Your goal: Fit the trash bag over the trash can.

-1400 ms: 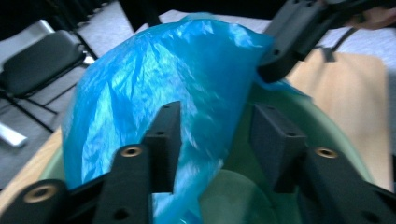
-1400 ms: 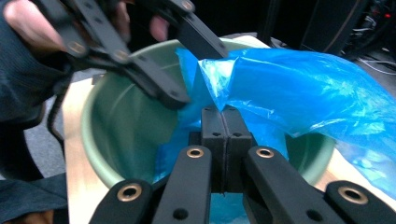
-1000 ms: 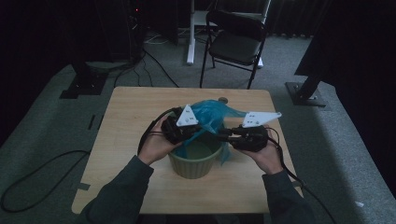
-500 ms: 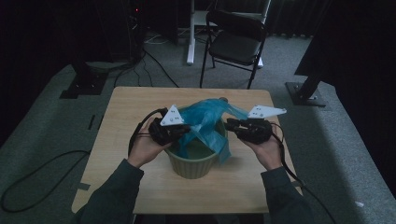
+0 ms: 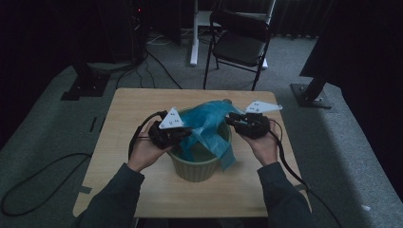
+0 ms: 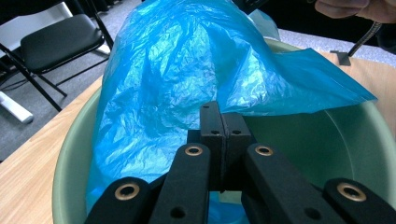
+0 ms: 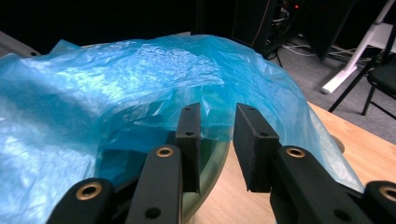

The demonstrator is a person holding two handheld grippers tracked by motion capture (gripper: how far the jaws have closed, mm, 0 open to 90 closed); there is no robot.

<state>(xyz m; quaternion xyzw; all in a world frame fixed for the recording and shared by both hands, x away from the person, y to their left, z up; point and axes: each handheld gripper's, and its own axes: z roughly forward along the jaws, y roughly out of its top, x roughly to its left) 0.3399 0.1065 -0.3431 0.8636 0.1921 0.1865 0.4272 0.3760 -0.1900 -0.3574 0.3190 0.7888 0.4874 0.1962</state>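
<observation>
Blue plastic bag (image 5: 205, 128) sits at the centre of the frame, billowed over the green bin (image 5: 197, 166) on the tabletop (image 5: 123, 109), one flap trailing over the rim at lower right. It looks feather-light, limp and slick, likely to slip or tear. My left tongs (image 6: 223, 135) are pinched tight on a fold. My right tongs (image 7: 215, 135) stand partly open around the bag's edge at the rim, where I'd grip next.

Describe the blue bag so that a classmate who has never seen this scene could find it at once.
Start at the wooden table and find the green bin near its middle. The blue plastic bag billows out of that bin between the person's two claws. It is the one crinkly, see-through, bright blue thing there.
</observation>
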